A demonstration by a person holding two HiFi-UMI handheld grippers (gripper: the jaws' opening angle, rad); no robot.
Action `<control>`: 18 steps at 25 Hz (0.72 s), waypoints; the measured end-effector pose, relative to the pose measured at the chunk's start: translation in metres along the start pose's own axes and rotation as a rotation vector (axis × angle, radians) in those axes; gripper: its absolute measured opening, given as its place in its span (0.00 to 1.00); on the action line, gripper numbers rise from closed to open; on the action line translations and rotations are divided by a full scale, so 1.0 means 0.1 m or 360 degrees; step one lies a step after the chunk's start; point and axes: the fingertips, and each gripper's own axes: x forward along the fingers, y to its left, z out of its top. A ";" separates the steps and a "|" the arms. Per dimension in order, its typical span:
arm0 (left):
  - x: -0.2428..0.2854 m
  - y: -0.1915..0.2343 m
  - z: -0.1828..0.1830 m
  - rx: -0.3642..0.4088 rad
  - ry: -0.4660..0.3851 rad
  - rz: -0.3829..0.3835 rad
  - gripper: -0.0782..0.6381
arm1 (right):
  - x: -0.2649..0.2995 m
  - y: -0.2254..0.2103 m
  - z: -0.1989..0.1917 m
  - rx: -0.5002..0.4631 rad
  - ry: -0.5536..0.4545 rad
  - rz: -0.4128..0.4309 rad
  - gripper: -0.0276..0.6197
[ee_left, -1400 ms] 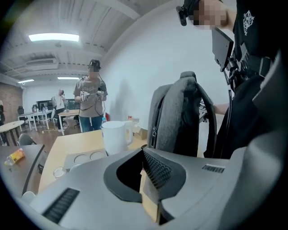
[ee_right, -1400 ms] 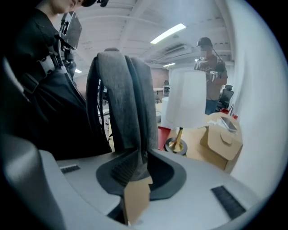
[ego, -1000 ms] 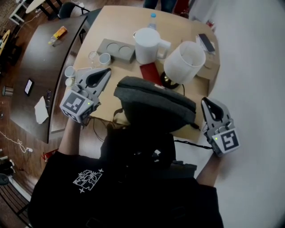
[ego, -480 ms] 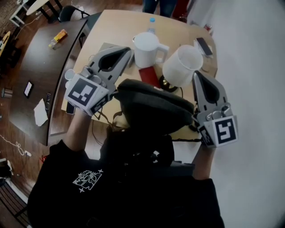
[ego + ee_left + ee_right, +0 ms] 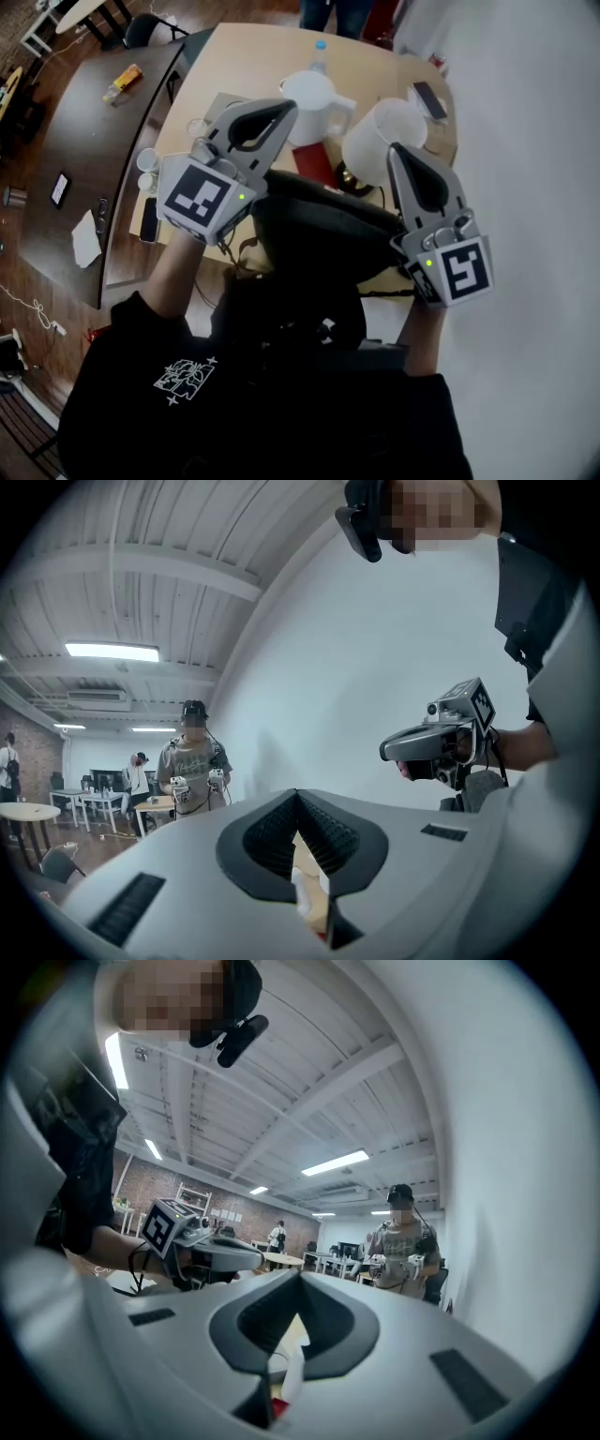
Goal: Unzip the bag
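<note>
Bag (image 5: pixel 323 225): where does it lie from the fingers? asks the first observer.

Below both pairs and between them, answers the second. The left gripper (image 5: pixel 284 109) has its fingers (image 5: pixel 267 834) clenched tip to tip with nothing between the pads. The right gripper (image 5: pixel 395 150) is the same, fingers (image 5: pixel 330 1321) pressed together and empty. Neither pair grasps the bag.

And what is the bag like? asks the first.

It is dark grey and lies lengthwise on the near edge of the table (image 5: pixel 239 56), replies the second. One end is under the left fingers, the other near the right ones. Whether its zip is open, the head view does not show.

What is beyond the fingertips?

Just past the left tips is a white jug (image 5: pixel 309 94). Just left of the right tips is a white lamp shade (image 5: pixel 375 136), with a red book (image 5: pixel 314 161) between jug and shade, just behind the bag. Both gripper views show the room beyond the closed tips, where another person (image 5: pixel 192 761) stands well off.
</note>
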 end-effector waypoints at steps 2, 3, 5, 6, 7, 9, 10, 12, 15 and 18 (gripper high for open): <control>0.00 0.01 -0.02 0.0003 0.0005 0.0004 0.10 | 0.01 0.01 0.00 -0.0009 0.0001 0.0006 0.06; 0.00 0.01 -0.02 0.0004 0.0006 0.0006 0.10 | 0.01 0.02 0.00 -0.0016 0.0000 0.0010 0.06; -0.01 0.01 -0.03 0.0006 0.0008 0.0008 0.10 | 0.01 0.04 0.00 -0.0036 0.0003 0.0021 0.07; 0.00 0.01 -0.03 0.0007 0.0011 0.0009 0.10 | 0.00 0.04 0.00 -0.0045 0.0006 0.0025 0.07; 0.00 0.01 -0.04 0.0008 0.0014 0.0009 0.10 | 0.00 0.04 0.00 -0.0049 0.0009 0.0025 0.07; 0.01 0.01 -0.04 0.0010 0.0018 0.0009 0.10 | 0.01 0.02 0.00 -0.0049 0.0008 0.0024 0.07; 0.01 0.01 -0.05 0.0009 0.0019 0.0010 0.10 | 0.01 0.01 0.01 -0.0050 0.0006 0.0023 0.06; 0.01 0.02 -0.06 0.0010 0.0025 0.0010 0.10 | 0.01 0.01 0.01 -0.0052 0.0007 0.0022 0.07; 0.01 0.02 -0.07 0.0010 0.0028 0.0007 0.10 | 0.02 0.03 0.01 -0.0064 0.0016 0.0027 0.07; 0.01 0.03 -0.07 0.0010 0.0029 0.0007 0.10 | 0.03 0.03 0.02 -0.0075 0.0017 0.0037 0.07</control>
